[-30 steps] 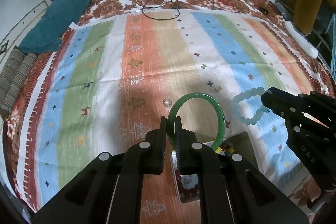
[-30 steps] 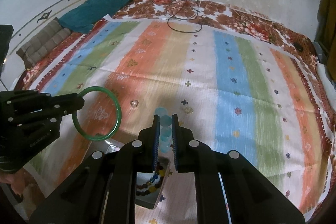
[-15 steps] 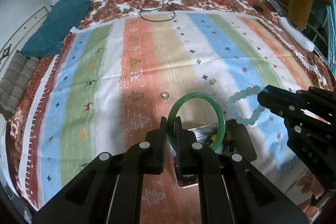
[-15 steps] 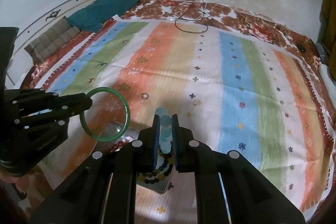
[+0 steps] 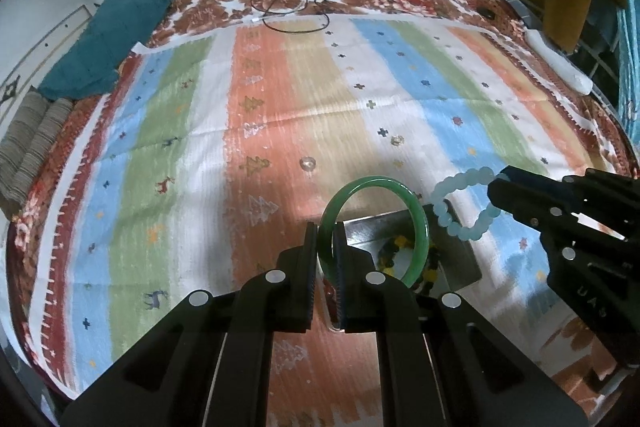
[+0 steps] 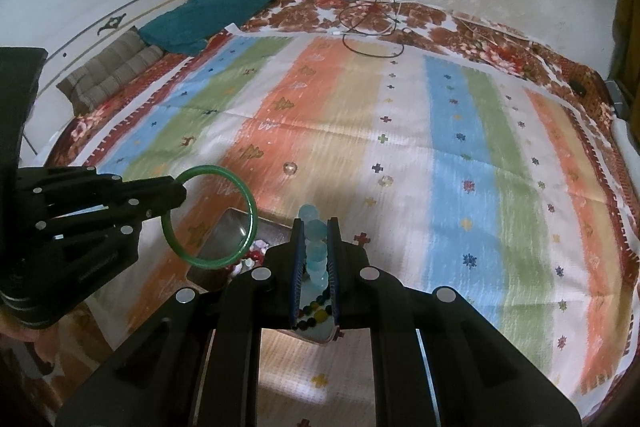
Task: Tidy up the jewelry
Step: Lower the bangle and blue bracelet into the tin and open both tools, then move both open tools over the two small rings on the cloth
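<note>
Left wrist: green bangle (image 5: 416, 227) is pinched by its rim between the near-closed jaws of the left gripper (image 5: 326, 247), above the metal tray (image 5: 460, 251).
Right wrist: pale blue bead bracelet (image 6: 314, 243) is clamped between the right gripper (image 6: 314, 251) jaws, over the tray's beads.

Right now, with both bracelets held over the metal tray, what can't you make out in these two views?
- Left wrist view: the near part of the metal tray and much of the dark beads in it sit behind the left hand-held gripper and the green bangle.
- Right wrist view: the pale blue bead bracelet shows only edge-on between the right hand-held gripper pads.
- Both views: the two small clear pieces on the cloth are too small to identify.
</note>
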`<state>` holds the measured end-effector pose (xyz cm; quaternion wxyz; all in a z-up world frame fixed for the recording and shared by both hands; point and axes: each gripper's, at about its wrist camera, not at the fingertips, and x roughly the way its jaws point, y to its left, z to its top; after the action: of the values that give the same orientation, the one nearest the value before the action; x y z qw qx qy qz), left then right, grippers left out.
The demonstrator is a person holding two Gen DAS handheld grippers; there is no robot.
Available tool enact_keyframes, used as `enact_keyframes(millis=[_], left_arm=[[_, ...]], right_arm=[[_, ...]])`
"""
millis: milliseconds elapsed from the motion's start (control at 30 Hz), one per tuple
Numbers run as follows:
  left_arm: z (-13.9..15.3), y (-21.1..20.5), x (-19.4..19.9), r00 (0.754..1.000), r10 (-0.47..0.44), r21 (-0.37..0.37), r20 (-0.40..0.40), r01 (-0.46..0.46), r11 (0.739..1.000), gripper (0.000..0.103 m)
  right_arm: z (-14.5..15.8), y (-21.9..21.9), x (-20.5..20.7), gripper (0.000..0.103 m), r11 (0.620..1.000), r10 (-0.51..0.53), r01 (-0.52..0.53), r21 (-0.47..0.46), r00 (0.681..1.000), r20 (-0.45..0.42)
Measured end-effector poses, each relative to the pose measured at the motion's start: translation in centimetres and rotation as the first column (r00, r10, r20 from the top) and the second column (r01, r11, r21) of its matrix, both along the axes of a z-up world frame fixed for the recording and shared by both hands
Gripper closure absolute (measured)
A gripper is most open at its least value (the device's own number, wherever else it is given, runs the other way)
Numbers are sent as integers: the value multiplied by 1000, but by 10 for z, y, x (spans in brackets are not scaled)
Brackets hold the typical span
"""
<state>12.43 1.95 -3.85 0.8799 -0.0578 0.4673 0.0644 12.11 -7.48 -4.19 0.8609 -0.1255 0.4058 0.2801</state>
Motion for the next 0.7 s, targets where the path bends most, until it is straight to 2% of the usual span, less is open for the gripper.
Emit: enact_keyframes(millis=[133, 200, 267, 300, 700], left_arm=[[-8, 3, 4, 999, 16, -50, -42, -18, 999, 91], [-10, 6, 4, 998, 40, -39, -50, -41, 998, 90], [-10, 10, 4, 997, 54, -48, -52, -56, 997, 86], [-9, 11, 3, 997, 59, -48, -49, -61, 997, 85], [-8, 17, 8, 996, 77, -36, -41, -78, 996, 56]], right_arm=[[-2, -1, 3, 90, 1000, -18, 18, -6, 1000, -5], [-3, -3, 6, 85, 999, -39, 39, -7, 999, -14], [-3, -7, 10, 74, 998, -59, 59, -6, 998, -25], [-4, -8, 12, 74, 998, -69, 68, -5, 997, -28], [-9, -11, 30, 62, 995, -97, 95, -21, 992, -76]])
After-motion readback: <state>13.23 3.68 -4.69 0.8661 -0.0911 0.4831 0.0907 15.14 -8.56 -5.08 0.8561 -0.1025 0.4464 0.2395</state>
